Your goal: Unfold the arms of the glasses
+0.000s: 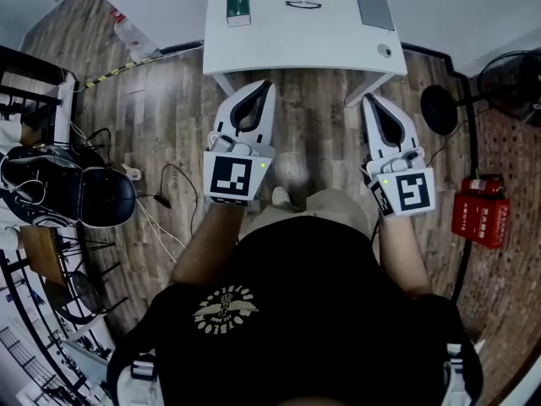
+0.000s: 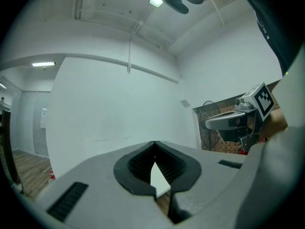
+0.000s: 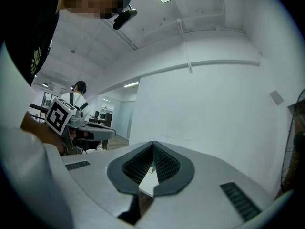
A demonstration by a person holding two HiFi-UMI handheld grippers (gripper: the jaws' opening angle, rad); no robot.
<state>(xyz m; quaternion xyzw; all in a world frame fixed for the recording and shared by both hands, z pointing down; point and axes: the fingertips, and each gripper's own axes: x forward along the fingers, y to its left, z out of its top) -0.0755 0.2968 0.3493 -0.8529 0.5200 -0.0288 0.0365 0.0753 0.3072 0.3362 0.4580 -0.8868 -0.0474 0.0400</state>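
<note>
Dark-framed glasses [image 1: 303,4] lie folded on the far middle of a white table [image 1: 287,45], which stands ahead of me. Both grippers are held level over the wooden floor, short of the table's near edge. My left gripper [image 1: 267,85] has its jaws together at the tips with nothing in them, and the left gripper view [image 2: 154,142] shows the same. The right gripper [image 1: 368,99] is also shut and empty [image 3: 153,142]. Neither gripper touches the glasses or the table.
A green box [image 1: 238,5] and a grey flat pad [image 1: 374,8] lie on the table either side of the glasses. Left on the floor are a black chair [image 1: 93,197] and cables. A fan [image 1: 507,79] and a red case [image 1: 480,210] stand at the right.
</note>
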